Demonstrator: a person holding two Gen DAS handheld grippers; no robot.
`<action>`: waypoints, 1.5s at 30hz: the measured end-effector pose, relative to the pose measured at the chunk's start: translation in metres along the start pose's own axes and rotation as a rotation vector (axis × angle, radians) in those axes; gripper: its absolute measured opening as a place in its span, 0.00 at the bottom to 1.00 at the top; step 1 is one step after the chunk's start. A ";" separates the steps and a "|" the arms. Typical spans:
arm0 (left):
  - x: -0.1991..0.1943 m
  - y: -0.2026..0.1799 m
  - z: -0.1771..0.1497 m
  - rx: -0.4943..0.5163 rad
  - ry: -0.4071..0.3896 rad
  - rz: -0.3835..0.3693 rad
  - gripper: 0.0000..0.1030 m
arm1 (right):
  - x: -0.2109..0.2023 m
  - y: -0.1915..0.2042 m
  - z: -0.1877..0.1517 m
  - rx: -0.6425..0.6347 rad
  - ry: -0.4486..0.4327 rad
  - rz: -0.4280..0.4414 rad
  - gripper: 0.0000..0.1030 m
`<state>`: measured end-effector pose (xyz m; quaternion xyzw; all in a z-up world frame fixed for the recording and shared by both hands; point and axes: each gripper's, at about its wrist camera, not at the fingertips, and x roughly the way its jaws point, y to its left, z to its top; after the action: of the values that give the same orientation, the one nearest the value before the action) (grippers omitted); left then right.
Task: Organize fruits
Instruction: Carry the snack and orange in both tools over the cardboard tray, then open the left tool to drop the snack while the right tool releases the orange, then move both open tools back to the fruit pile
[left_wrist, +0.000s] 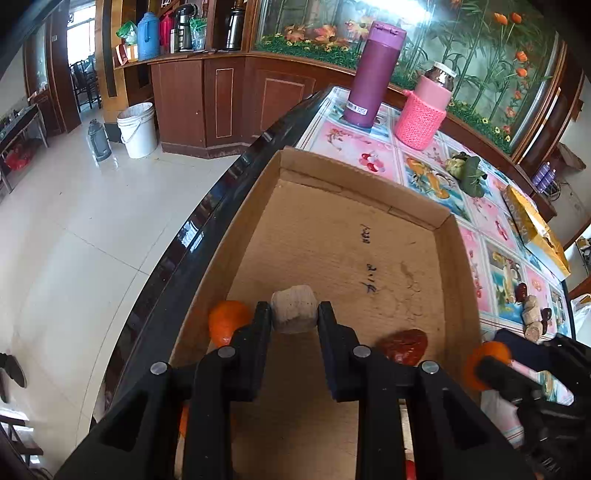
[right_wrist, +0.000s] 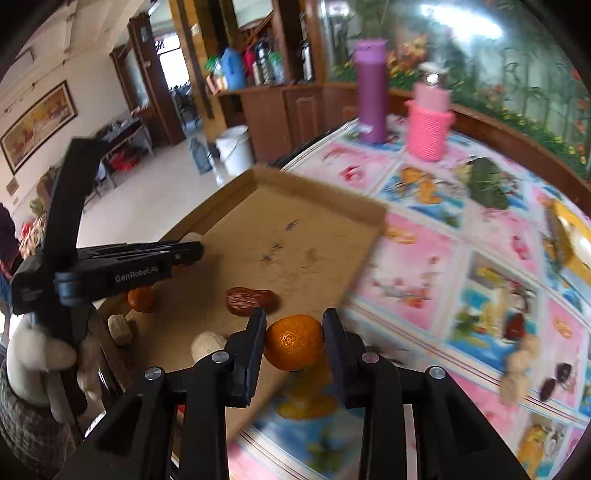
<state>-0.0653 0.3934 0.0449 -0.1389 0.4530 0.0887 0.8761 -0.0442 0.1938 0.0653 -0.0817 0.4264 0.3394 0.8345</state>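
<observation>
My left gripper (left_wrist: 294, 313) is shut on a pale beige, rough lump of fruit (left_wrist: 293, 308), held above the cardboard tray (left_wrist: 332, 240). Inside the tray lie an orange mandarin (left_wrist: 229, 320) at the left wall and a red date (left_wrist: 404, 345). My right gripper (right_wrist: 294, 340) is shut on an orange mandarin (right_wrist: 293, 341) over the tray's right edge (right_wrist: 364, 266). In the right wrist view the left gripper (right_wrist: 184, 251) hangs over the tray's left side, with a red date (right_wrist: 251, 300), a mandarin (right_wrist: 141, 298) and two pale lumps (right_wrist: 207, 344) below it.
On the flowered tablecloth (right_wrist: 461, 258) stand a purple flask (left_wrist: 373, 74) and a pink knitted jar (left_wrist: 423, 110). A green leafy fruit (left_wrist: 467, 171) and a yellow box (left_wrist: 535, 229) lie further right. More dates and pale lumps (right_wrist: 524, 365) sit on the cloth at the right. The table's black edge (left_wrist: 207, 221) drops to tiled floor.
</observation>
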 end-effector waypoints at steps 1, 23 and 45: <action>0.002 0.003 -0.001 -0.009 0.002 -0.007 0.24 | 0.011 0.006 0.003 -0.006 0.020 0.003 0.34; -0.059 0.039 -0.040 -0.235 -0.164 -0.173 0.56 | 0.028 0.021 0.002 -0.025 0.003 -0.102 0.55; -0.079 -0.048 -0.080 -0.103 -0.127 -0.193 0.59 | -0.079 -0.110 -0.107 0.378 -0.107 -0.210 0.68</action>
<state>-0.1587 0.3200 0.0734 -0.2207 0.3758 0.0358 0.8993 -0.0766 0.0263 0.0425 0.0505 0.4267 0.1686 0.8871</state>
